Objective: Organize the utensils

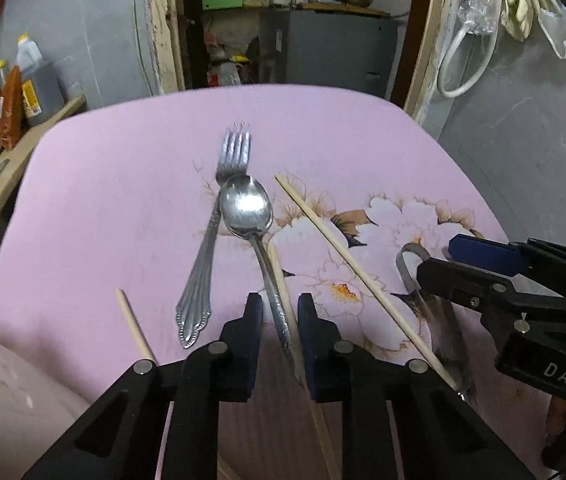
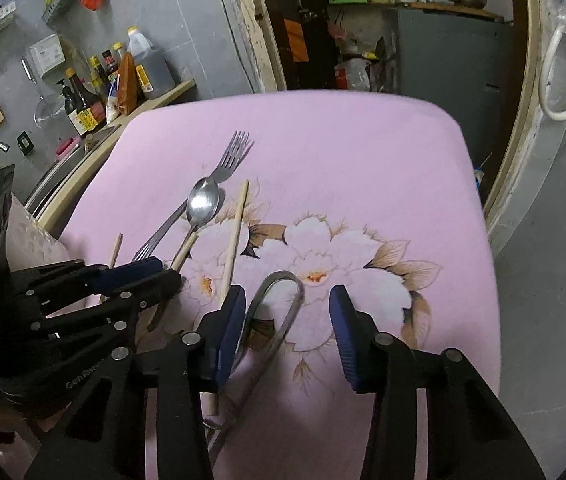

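left gripper (image 1: 280, 312) sits low over the pink flowered table (image 1: 123, 208), jaws partly open around the spoon (image 1: 249, 208) handle and a chopstick (image 1: 283, 296), not clamped. right gripper (image 2: 283, 320) is wide open over bent steel tongs (image 2: 279, 304). longest wooden chopstick (image 1: 359, 276) lies diagonal between them. shiny spoon bowl overlaps the fork (image 1: 211, 240), patterned handle, tines pointing away. another chopstick (image 1: 135, 324) sits off left.
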### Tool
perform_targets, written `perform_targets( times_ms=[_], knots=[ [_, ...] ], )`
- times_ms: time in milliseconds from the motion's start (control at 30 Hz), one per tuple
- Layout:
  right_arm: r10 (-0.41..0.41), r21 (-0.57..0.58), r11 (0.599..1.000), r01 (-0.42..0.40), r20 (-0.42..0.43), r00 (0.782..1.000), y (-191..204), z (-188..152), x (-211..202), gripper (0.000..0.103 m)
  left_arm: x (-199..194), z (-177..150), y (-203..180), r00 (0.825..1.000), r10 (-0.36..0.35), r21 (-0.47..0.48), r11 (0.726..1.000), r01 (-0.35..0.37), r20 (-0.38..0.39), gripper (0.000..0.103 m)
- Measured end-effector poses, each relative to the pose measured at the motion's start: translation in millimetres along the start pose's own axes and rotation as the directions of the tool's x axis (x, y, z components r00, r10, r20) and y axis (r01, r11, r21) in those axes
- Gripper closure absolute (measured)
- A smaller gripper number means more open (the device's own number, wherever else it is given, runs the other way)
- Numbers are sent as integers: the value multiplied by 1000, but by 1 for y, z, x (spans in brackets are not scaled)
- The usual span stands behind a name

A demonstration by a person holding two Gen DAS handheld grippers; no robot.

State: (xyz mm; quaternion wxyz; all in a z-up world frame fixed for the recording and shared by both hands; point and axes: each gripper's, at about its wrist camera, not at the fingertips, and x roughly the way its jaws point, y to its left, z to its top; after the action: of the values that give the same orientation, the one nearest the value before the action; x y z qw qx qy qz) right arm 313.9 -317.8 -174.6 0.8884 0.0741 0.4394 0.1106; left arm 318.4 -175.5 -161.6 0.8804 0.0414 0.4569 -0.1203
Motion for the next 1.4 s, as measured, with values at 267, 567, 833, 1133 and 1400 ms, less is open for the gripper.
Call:
perform_targets(
  times_ms=[267, 567, 833, 1133, 1400],
  knots=[
    [-10, 31, 999, 12, -62, 998, 3, 7, 21, 65, 4, 4, 4, 999, -28, 1, 1000, 28, -16, 89],
    [-69, 36, 997, 74, -125, 990, 8, 14, 29, 76, 9, 15, 17, 995, -86, -41, 996, 84, -56, 93],
    [-31, 105, 994, 34, -35, 999, 4, 12, -1, 78, -15, 12, 20, 993, -121, -75, 990, 122, 17, 93],
    [-80, 65, 995, 71, 149, 986, 24, 8, -68, 80, -69, 5, 21, 978, -150, -28, 987, 156, 146, 93],
    [-124, 57, 992, 116, 182, 975, 44, -2, -94, 80, -81, -9, 26, 974, -183, 12, 983, 183, 132, 93]
  ],
)
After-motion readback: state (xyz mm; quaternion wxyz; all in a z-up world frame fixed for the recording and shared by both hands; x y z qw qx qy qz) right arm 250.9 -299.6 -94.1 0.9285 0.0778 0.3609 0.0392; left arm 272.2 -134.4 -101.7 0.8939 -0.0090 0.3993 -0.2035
